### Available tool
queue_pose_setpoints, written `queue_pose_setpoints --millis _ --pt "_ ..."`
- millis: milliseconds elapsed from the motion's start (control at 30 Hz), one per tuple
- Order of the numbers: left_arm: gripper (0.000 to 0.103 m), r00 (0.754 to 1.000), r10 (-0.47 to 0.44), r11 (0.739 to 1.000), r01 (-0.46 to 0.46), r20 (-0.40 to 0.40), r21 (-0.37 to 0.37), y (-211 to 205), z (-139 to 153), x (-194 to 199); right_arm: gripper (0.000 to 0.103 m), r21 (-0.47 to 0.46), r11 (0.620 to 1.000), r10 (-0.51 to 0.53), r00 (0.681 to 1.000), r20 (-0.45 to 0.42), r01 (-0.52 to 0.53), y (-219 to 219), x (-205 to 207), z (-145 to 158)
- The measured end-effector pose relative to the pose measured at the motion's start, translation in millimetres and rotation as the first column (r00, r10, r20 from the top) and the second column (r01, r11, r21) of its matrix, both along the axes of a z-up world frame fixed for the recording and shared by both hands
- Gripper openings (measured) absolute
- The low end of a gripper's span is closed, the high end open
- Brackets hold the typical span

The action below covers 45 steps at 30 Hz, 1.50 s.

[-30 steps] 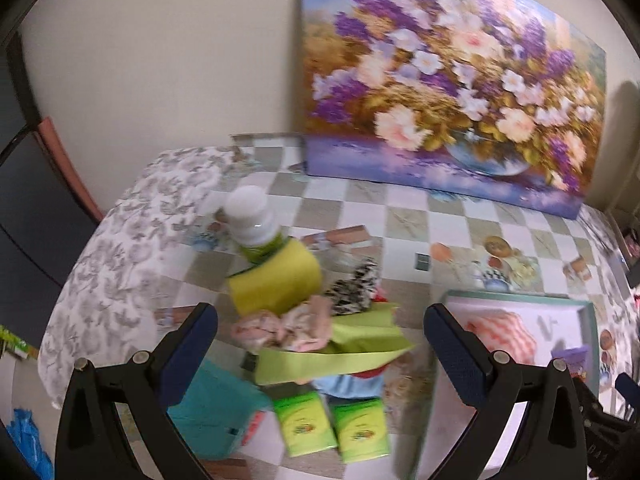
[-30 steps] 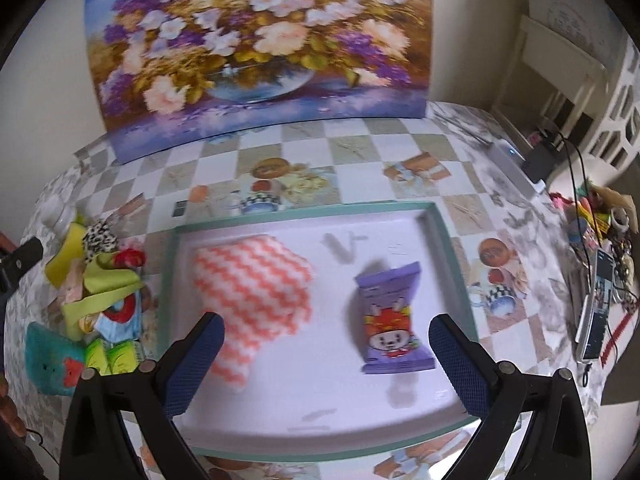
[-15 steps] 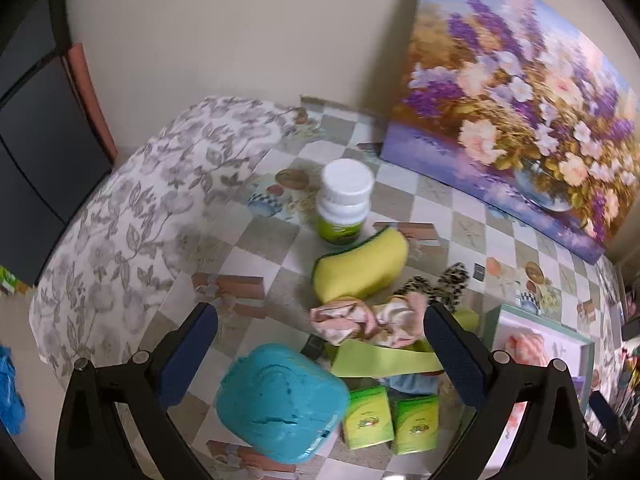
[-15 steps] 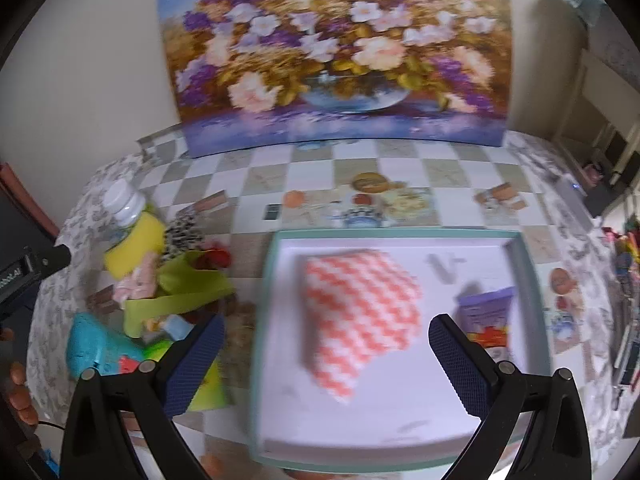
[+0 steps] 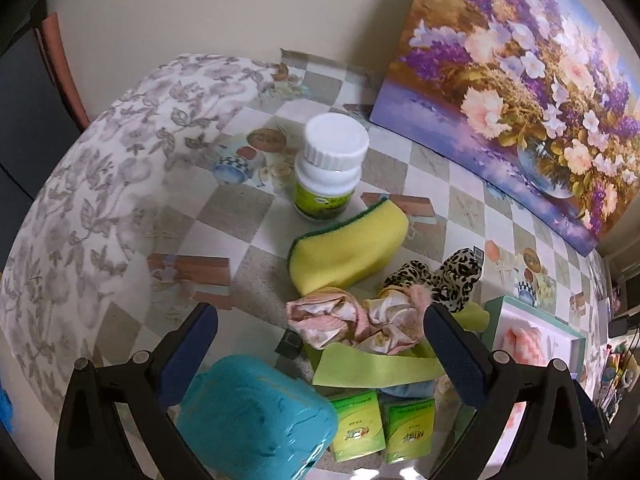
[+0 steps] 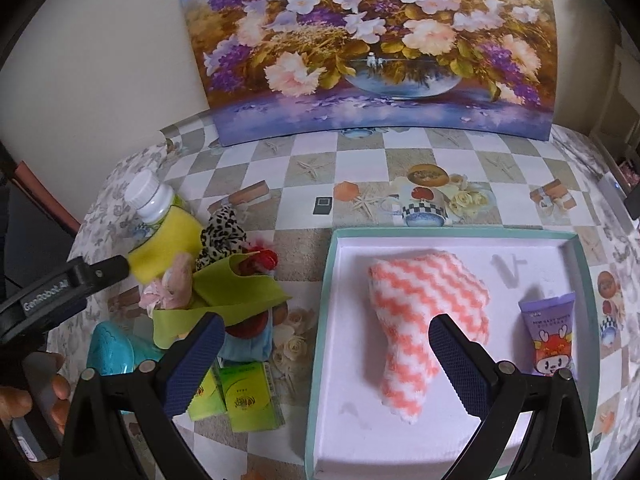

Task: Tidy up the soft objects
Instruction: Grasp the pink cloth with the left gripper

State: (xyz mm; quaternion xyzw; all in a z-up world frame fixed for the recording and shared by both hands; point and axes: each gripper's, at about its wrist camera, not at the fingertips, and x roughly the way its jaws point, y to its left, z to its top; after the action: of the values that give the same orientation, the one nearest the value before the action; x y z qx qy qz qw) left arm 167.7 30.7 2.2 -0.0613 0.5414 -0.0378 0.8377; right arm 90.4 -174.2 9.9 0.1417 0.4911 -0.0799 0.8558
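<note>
Soft objects sit heaped at the left of a table covered in a checkered cloth [image 6: 316, 168] printed with teacups and starfish: a yellow sponge [image 5: 348, 240], a pink scrunchie [image 5: 352, 322], a leopard-print scrunchie [image 5: 444, 274] and a lime-green cloth [image 5: 372, 368], with a white-capped bottle [image 5: 330, 168] just beyond the sponge and 2 green tissue packs [image 6: 236, 394] and a teal case [image 5: 256, 416] at the near side. To the right lies a teal-rimmed white tray [image 6: 326, 300] holding an orange-and-white zigzag towel [image 6: 420, 304] and a purple wipes pack [image 6: 550, 334]. A large flower painting [image 6: 372, 44] leans against the cream wall at the far edge. The left gripper [image 5: 320, 344] hovers over the heap, jaws spread wide and holding nothing; the right gripper [image 6: 326, 354] hangs above the tray's left rim, jaws likewise spread.
</note>
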Motion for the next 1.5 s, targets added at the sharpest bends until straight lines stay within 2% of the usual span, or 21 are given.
queue_pose_setpoints --millis 267,400,567,633,767,933,1033,1133,1500 --pt "0.102 0.997 -0.063 0.998 0.064 -0.036 0.011 -23 -16 13 0.1 0.001 1.0 -0.008 0.998 -0.062 0.008 -2 18 -14" --pt "0.102 0.995 -0.083 0.996 0.084 -0.048 0.02 -32 -23 17 0.099 0.028 1.0 -0.009 0.997 -0.073 0.011 -7 24 -17" --pt "0.099 0.993 -0.099 0.993 0.102 -0.07 0.05 -41 -34 21 0.099 0.018 1.0 -0.012 0.996 -0.084 0.013 -9 31 -19" --pt "0.088 0.991 -0.106 0.993 0.11 -0.078 0.05 -43 -37 22 0.099 0.013 1.0 -0.013 0.996 -0.093 0.014 -9 32 -21" --pt "0.078 0.989 -0.109 0.993 0.113 -0.096 0.037 -44 -45 23 0.099 0.006 1.0 -0.011 0.994 -0.107 0.012 -9 32 -24" --pt "0.042 0.988 -0.113 0.994 0.112 -0.109 -0.011 -42 -49 24 0.099 0.012 1.0 -0.003 0.995 -0.097 0.004 -7 31 -21" --pt "0.026 0.988 -0.109 0.994 0.105 -0.112 -0.041 -39 -51 24 0.099 0.022 1.0 0.007 0.996 -0.094 -0.005 -5 31 -21" --pt "0.016 0.989 -0.099 0.994 0.094 -0.105 -0.057 -35 -50 24 0.099 0.034 0.999 0.013 0.995 -0.096 -0.01 -3 32 -23" --pt "0.009 0.993 -0.071 0.99 0.059 -0.096 -0.129 -21 -47 21 0.099 0.058 0.998 0.035 0.995 -0.088 -0.029 4 32 -23"
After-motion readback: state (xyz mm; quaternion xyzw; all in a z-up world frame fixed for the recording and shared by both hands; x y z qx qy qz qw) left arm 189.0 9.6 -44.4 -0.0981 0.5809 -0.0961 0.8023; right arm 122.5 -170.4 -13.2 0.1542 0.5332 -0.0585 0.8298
